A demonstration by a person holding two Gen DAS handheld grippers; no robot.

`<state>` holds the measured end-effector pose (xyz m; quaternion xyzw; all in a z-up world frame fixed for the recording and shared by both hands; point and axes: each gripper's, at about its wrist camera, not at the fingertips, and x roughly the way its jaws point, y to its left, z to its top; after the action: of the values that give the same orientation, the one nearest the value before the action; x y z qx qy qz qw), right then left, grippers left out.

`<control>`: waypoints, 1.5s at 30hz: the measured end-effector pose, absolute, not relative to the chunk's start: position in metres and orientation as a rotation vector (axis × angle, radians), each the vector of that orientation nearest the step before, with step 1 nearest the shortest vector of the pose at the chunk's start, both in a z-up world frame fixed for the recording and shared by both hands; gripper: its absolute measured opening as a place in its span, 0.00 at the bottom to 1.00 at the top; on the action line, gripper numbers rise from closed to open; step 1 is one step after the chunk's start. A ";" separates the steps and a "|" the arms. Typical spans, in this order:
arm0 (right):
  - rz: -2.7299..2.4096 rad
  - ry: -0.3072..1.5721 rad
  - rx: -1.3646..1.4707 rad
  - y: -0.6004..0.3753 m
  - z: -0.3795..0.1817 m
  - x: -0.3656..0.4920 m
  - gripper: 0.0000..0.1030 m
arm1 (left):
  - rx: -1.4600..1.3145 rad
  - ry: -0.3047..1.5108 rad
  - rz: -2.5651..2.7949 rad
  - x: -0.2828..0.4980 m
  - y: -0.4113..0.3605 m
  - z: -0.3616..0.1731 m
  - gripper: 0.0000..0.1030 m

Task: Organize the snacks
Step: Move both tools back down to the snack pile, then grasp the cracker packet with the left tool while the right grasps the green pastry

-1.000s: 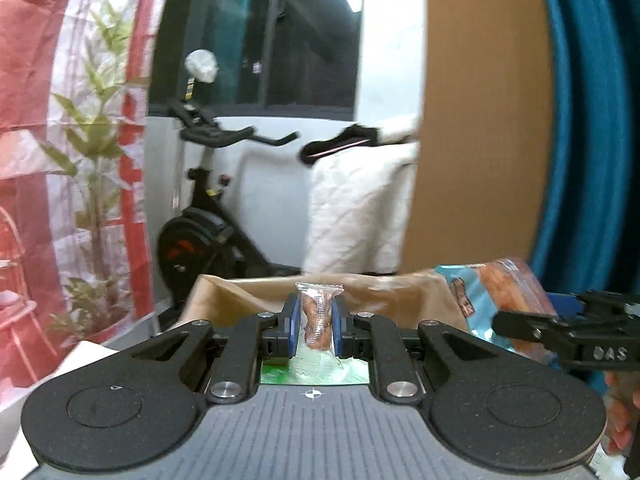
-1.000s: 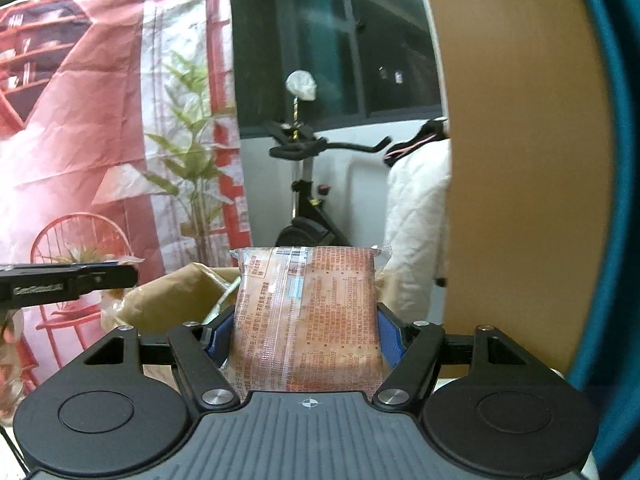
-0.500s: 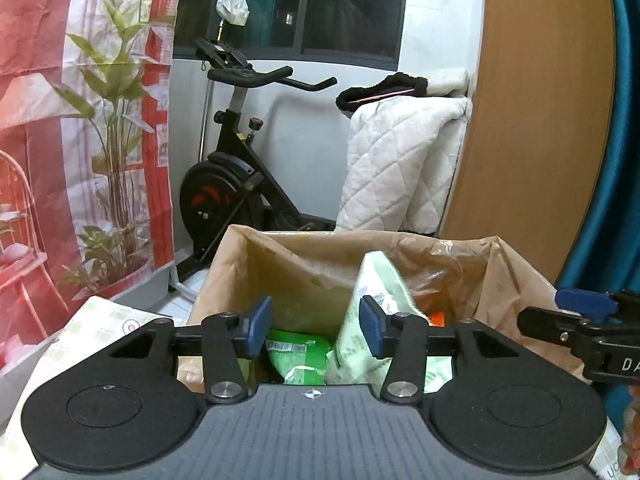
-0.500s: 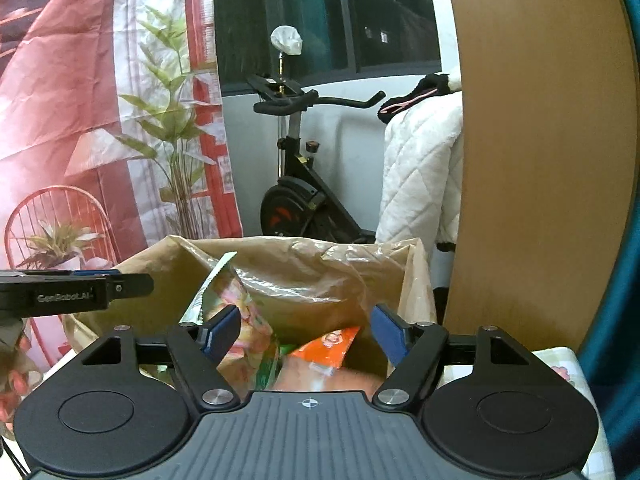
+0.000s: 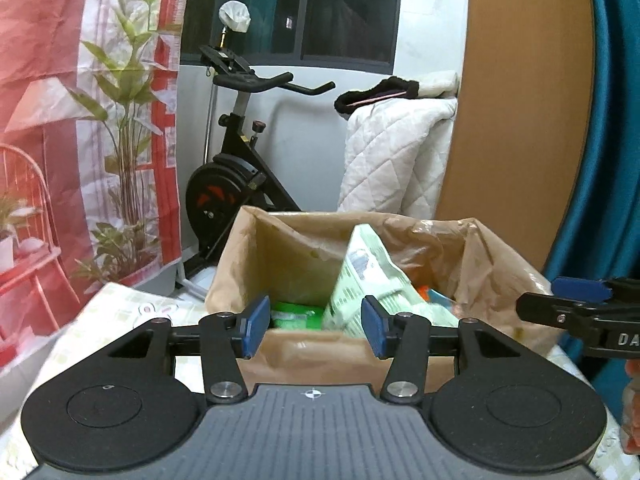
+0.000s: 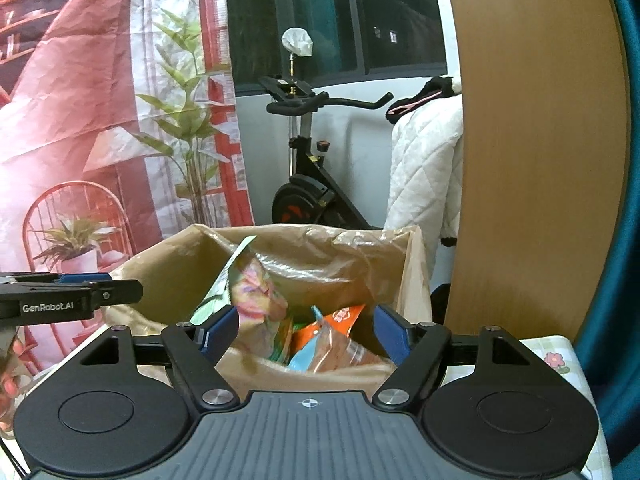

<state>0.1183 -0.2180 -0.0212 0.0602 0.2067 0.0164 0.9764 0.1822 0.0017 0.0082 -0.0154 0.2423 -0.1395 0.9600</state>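
Observation:
An open brown paper bag (image 5: 304, 248) stands on the table just beyond both grippers. In the left wrist view it holds a tall pale green packet (image 5: 368, 272), a flat green packet (image 5: 296, 314) and an orange corner (image 5: 424, 291). My left gripper (image 5: 313, 330) is open over the bag's near rim, with nothing between its blue pads. The right wrist view shows the bag (image 6: 360, 256) with a colourful packet (image 6: 256, 292), an orange packet (image 6: 340, 318) and a red-brown packet (image 6: 336, 354). My right gripper (image 6: 306, 332) is open and holds nothing.
A checked, flowered tablecloth (image 5: 120, 312) lies under the bag. Behind it stand an exercise bike (image 5: 236, 184), a white quilt (image 5: 392, 160) and a wooden panel (image 5: 520, 120). A teal curtain (image 5: 616, 160) hangs on the right and a red printed backdrop (image 5: 60, 120) on the left.
The left gripper let go of a small clear-wrapped snack, and the right gripper let go of a large red-brown packet. Both jaws opened, and both grippers drew back from the bag.

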 end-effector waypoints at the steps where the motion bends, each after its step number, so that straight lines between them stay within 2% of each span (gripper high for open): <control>1: 0.036 0.420 0.120 -0.217 -0.022 0.114 0.69 | -0.043 0.493 -0.284 0.177 0.003 0.007 0.51; 12: 0.056 0.458 0.137 -0.217 -0.044 0.069 0.69 | -0.137 0.616 -0.327 0.142 0.009 -0.033 0.51; 34: 0.043 0.643 0.180 -0.218 -0.146 0.054 0.69 | -0.177 0.905 -0.386 0.117 0.005 -0.133 0.52; 45: 0.005 0.710 0.110 -0.237 -0.189 0.057 0.70 | -0.138 0.935 -0.337 0.119 -0.032 -0.169 0.66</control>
<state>0.0570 -0.2375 -0.1892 0.0537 0.3472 0.0024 0.9363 0.1189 -0.0316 -0.1687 -0.0660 0.4483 -0.1613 0.8767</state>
